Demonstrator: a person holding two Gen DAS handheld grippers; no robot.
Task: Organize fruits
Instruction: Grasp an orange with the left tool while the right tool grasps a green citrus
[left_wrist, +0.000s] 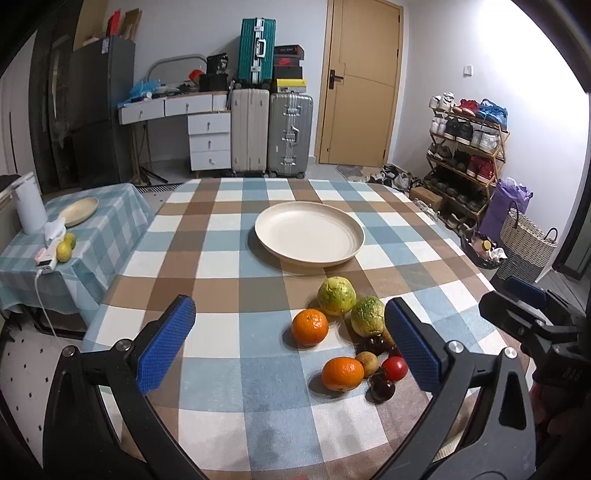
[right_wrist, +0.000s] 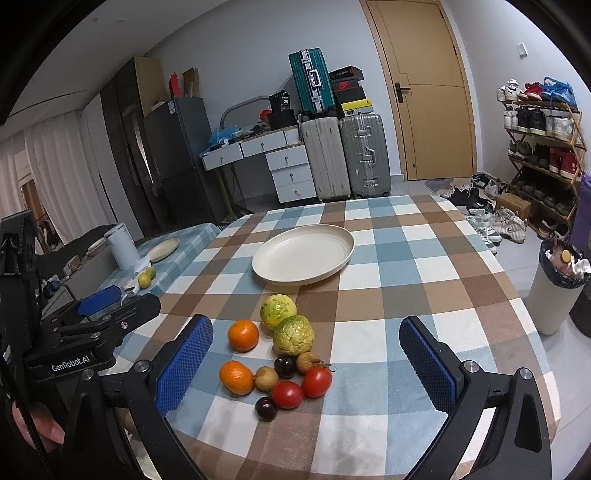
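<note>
A heap of fruit lies on the checked tablecloth, near its front edge. It holds two oranges, two green-yellow knobbly fruits, two red tomatoes, two dark plums and two small brown fruits. Behind the heap sits an empty cream plate, also the plate. My left gripper is open above the table, with the fruit just ahead and to its right. My right gripper is open and frames the heap. Neither holds anything.
A low side table at the left carries a white kettle, a plate and lemons. Suitcases, a drawer desk and a door stand behind. At the right are a shoe rack, a woven basket and a bin.
</note>
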